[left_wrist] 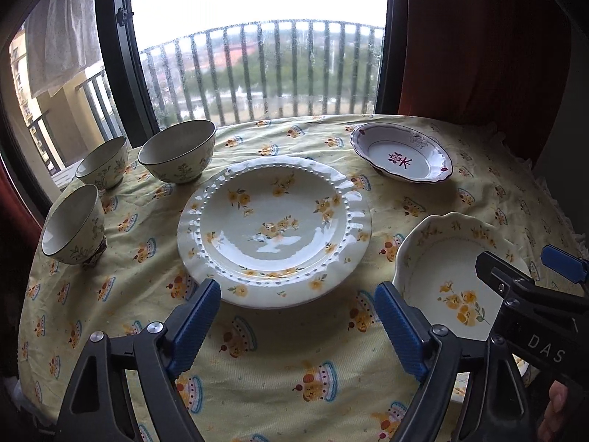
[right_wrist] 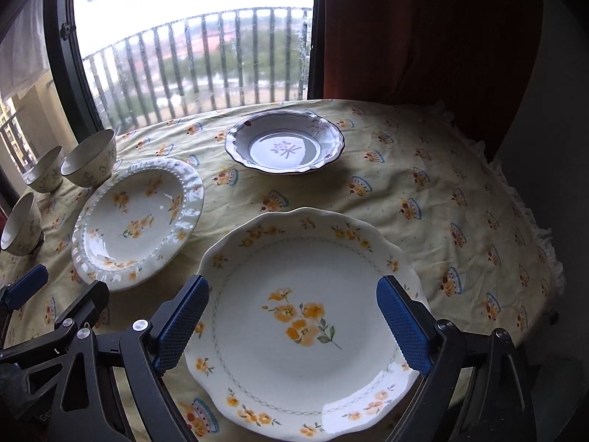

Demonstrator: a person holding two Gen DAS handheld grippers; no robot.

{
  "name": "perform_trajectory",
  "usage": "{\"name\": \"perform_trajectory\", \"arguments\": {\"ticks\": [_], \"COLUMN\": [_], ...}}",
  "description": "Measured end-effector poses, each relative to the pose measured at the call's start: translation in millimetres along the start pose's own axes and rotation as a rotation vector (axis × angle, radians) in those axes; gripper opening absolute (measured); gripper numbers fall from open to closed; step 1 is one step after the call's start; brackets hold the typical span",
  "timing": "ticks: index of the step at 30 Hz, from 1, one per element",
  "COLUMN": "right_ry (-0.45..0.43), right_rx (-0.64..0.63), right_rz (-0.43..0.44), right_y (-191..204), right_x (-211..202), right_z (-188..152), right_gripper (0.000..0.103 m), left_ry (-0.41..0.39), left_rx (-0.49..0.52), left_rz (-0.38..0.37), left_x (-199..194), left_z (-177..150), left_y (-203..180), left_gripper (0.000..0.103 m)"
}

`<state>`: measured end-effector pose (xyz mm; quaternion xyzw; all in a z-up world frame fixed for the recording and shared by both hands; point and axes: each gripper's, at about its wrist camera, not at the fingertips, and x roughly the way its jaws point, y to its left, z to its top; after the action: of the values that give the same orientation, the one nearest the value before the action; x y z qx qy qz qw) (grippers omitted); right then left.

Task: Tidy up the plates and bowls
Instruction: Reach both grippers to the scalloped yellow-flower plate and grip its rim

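A beaded floral plate [left_wrist: 274, 228] lies mid-table; it also shows in the right wrist view [right_wrist: 136, 221]. A scalloped floral plate [right_wrist: 305, 320] lies near the front right, also seen in the left wrist view [left_wrist: 449, 276]. A purple-rimmed dish [left_wrist: 401, 158] sits at the back, also in the right wrist view [right_wrist: 285, 147]. Three floral bowls [left_wrist: 178, 151] [left_wrist: 103, 162] [left_wrist: 73, 224] stand at the left. My left gripper [left_wrist: 298, 328] is open, just before the beaded plate. My right gripper [right_wrist: 292, 328] is open above the scalloped plate, holding nothing.
The round table wears a yellow patterned cloth [left_wrist: 265, 375]. A window with a balcony railing [left_wrist: 257, 70] is behind it, and a dark red curtain [right_wrist: 423, 37] hangs at the right. The table edge drops off at the right [right_wrist: 545, 258].
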<state>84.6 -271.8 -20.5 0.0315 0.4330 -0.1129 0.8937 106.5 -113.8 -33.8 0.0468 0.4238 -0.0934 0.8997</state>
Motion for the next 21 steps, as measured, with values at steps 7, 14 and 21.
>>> {"name": "perform_trajectory", "arguments": {"ticks": [7,14,21], "right_ry": [0.077,0.159,0.234], "right_rx": [-0.047,-0.102,-0.133], "right_rz": [0.034,0.068,0.099], "right_y": [-38.9,-64.9,-79.8], "right_x": [39.2,72.9,96.1], "right_z": [8.0,8.7,1.2], "right_gripper": [0.092,0.090,0.086], "left_ry": [0.084,0.173,0.256], "left_rx": [-0.051,-0.114,-0.158], "left_rz": [0.026,0.043,0.051], "left_x": [27.8,50.8,66.0], "left_z": [3.8,-0.2,-9.8], "left_y": [-40.8,-71.4,-85.7], "left_gripper": [0.083,0.078,0.071]}}
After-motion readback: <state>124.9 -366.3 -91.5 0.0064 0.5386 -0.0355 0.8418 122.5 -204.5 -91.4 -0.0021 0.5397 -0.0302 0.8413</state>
